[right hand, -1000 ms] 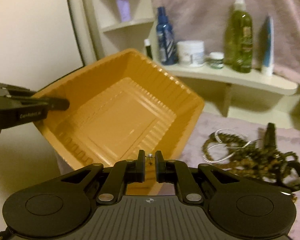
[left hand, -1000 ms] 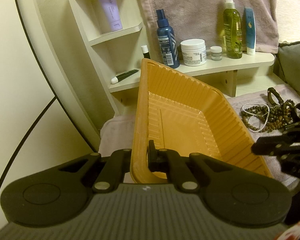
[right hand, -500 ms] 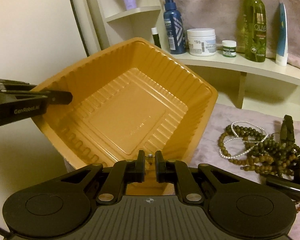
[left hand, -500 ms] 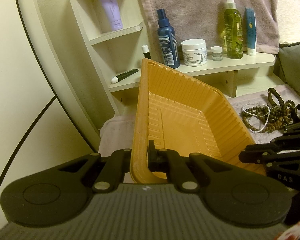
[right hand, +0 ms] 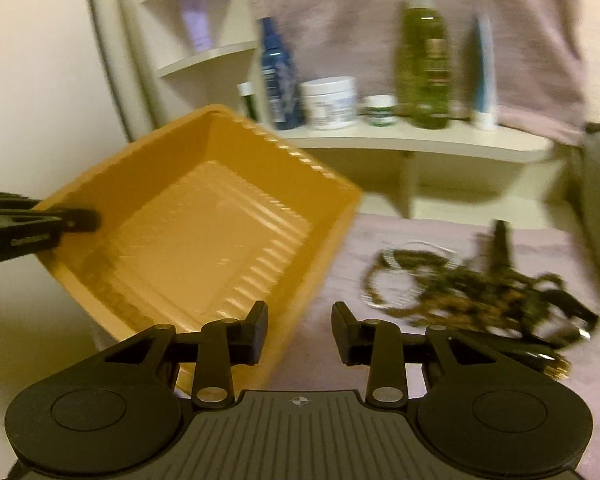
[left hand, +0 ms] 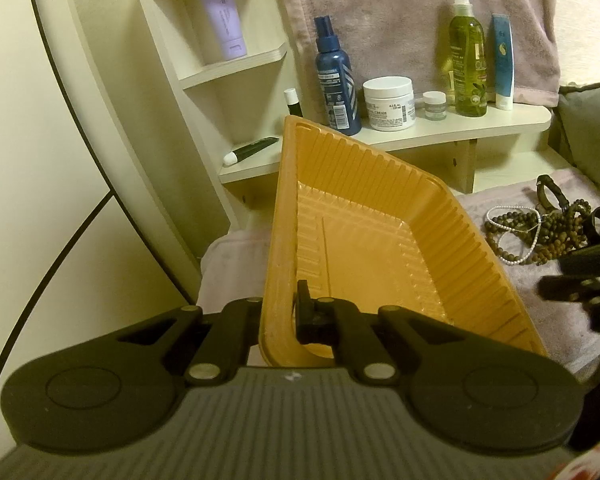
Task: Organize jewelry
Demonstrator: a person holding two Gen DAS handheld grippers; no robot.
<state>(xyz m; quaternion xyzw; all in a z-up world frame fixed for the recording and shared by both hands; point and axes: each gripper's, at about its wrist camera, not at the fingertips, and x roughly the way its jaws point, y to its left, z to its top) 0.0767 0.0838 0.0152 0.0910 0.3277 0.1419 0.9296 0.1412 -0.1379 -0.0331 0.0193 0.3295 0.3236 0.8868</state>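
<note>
One orange tray [left hand: 380, 248] sat clamped by its rim in the left gripper [left hand: 278, 312]; the right gripper [right hand: 299, 334] was opening, empty, beside the tray, one bead heap [right hand: 472, 292] near.

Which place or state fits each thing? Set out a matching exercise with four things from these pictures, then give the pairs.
Things:
1. Tray
2. Beads
3. Cream jar
4. Right gripper

Places or states:
A. standing on the shelf
B. jaws opening, nothing between them
C. piled on the cloth
D. rim pinched by the left gripper

Pairs: 1-D, 2-C, 3-A, 4-B
</note>
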